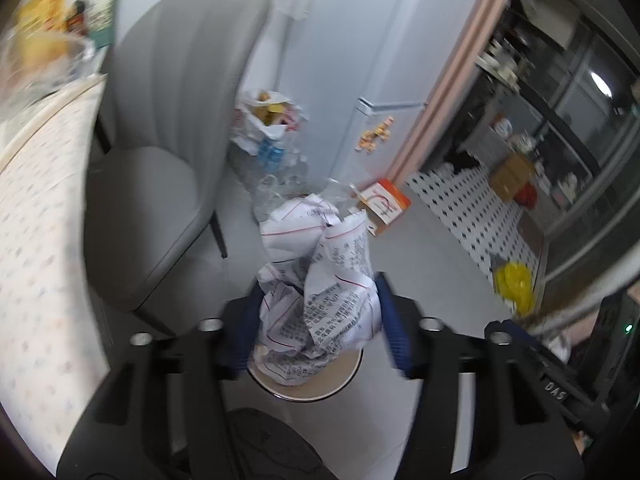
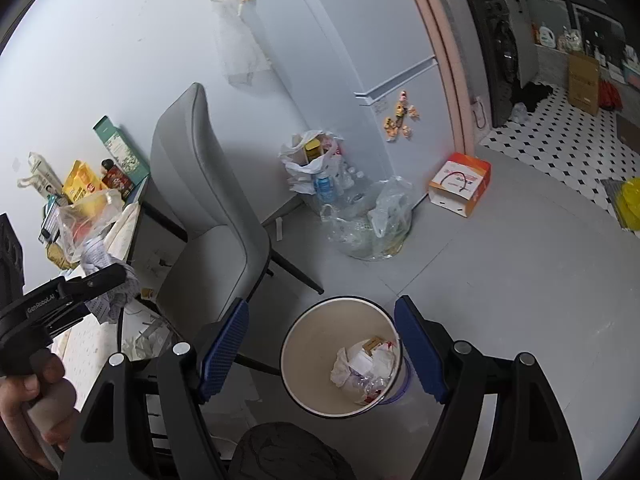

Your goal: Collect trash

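Nearby, grey chair (image 2: 212, 216) beside bin (image 2: 304, 364), bags (image 2: 372, 220) behind.

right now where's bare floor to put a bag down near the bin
Bare grey floor lies right of the bin, between it, the orange box and the black-and-white tiles. It is crowded by the fridge, where full plastic bags sit, and left of the bin under the grey chair.
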### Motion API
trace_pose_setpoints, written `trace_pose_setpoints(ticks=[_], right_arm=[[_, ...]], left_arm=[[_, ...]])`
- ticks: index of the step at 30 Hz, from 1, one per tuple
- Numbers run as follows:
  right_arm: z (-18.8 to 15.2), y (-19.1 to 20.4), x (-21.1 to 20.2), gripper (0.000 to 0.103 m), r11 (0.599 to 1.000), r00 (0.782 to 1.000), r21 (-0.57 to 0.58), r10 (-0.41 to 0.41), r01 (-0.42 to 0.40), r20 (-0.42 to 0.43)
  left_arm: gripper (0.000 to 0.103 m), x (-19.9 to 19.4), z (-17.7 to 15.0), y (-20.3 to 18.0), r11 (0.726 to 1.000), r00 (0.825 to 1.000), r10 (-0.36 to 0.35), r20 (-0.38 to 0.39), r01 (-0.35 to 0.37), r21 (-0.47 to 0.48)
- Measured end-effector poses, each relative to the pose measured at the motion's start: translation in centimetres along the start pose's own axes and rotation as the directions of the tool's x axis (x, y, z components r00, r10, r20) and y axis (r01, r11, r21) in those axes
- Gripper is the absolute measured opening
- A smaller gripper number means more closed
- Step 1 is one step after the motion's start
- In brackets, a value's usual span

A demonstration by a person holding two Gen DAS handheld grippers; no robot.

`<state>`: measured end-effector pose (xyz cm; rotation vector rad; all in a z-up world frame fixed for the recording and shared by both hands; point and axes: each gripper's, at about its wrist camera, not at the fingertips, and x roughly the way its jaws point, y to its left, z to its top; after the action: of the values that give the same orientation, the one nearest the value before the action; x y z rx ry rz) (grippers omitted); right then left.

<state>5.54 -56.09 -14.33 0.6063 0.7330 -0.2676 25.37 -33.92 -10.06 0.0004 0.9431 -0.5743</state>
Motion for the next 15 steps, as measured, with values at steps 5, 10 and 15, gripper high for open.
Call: trace_pose_setpoints(ticks=[5, 10, 15], right_arm=[[-0.1, -1.2, -0.3, 0.074, 1.0, 1.0, 0.02, -0.007, 0.007, 0.005], [-0.5, -1.6, 0.1, 0.074, 1.0, 1.0, 0.029, -0.008, 0.008, -0.009], [-0.8, -0.6, 0.0, 0.074, 1.0, 1.0, 0.014, 0.011, -0.011, -0.014]], left_arm=[[0.088, 1.9, -0.3, -0.3, 0.999, 0.999, 0.036, -0.025, -0.037, -0.001], [0.095, 1.4, -0.4, 0.3, 0.998, 0.998, 0.065, -0.015, -0.065, -0.004], [0.097, -0.4, -0.6, 1.1, 0.997, 0.997, 0.072, 0.009, -0.072, -0.024]])
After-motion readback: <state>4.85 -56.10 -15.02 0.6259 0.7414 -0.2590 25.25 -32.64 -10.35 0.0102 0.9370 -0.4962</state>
